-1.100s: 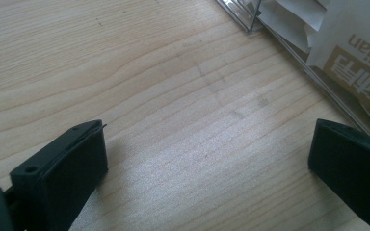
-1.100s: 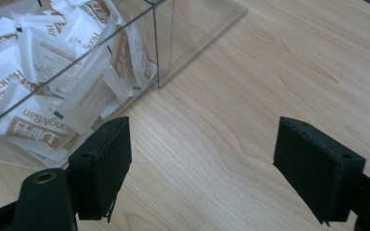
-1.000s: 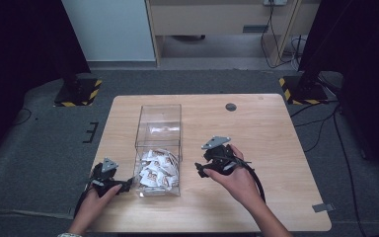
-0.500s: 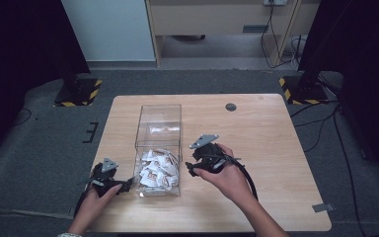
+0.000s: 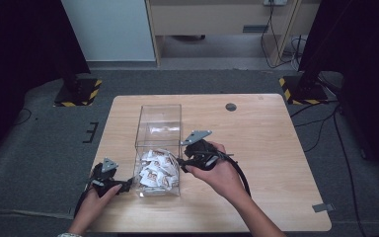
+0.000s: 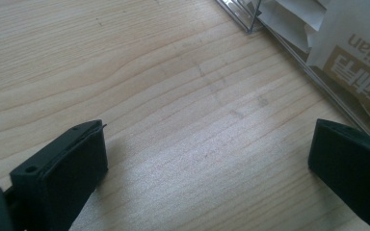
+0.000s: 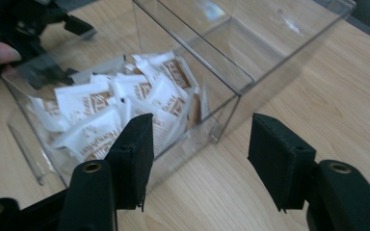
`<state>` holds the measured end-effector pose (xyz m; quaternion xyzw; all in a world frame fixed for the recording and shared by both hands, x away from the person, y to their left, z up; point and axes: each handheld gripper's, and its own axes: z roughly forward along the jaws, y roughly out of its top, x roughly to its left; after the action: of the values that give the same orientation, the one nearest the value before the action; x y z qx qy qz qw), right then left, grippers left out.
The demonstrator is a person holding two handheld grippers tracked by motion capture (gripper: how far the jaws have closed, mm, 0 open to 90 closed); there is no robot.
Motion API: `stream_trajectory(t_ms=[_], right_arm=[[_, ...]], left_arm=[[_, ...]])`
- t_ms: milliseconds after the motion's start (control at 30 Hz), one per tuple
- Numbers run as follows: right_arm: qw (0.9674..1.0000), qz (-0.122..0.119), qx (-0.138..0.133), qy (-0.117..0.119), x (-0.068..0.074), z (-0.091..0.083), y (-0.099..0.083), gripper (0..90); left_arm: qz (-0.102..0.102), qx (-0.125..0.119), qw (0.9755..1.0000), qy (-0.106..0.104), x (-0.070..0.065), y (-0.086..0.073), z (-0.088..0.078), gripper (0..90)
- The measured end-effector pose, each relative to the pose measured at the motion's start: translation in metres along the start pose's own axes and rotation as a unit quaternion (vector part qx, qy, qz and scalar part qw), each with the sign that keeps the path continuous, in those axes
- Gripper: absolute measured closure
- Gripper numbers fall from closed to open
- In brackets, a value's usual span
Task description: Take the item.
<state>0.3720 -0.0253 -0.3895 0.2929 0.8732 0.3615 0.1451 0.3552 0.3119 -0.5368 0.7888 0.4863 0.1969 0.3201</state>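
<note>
A heap of white sachets [image 5: 156, 169] with brown print lies in the near end of a clear plastic box [image 5: 159, 114], which stands left of centre on the wooden table [image 5: 266, 148], its long side running away from the person; the far end of the box is bare. In the right gripper view the sachets [image 7: 120, 110] sit piled against the transparent walls, and the box's open top and right-hand corner [image 7: 241, 94] face the camera. The right gripper [image 5: 181, 161] hangs just beside the box's right wall, above the rim, its jaws spread wide with nothing between them, seemingly lined up to reach over the wall into the pile. The left gripper [image 5: 127, 185] rests low on the table at the box's near left corner, jaws likewise spread and empty; in its own view the box wall [image 6: 289, 45] lies just ahead. Placed there, it probably serves to brace the light box against sliding while the other reaches in.
</note>
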Motion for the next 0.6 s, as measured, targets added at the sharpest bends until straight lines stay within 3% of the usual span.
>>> stream_trajectory(t_ms=[600], right_arm=[[0.9992, -0.029, 0.005, 0.027, 0.024, 0.017, 0.013, 53.9]], left_arm=[[0.001, 0.0, 1.0, -0.001, 0.0, 0.0, 0.0, 0.0]])
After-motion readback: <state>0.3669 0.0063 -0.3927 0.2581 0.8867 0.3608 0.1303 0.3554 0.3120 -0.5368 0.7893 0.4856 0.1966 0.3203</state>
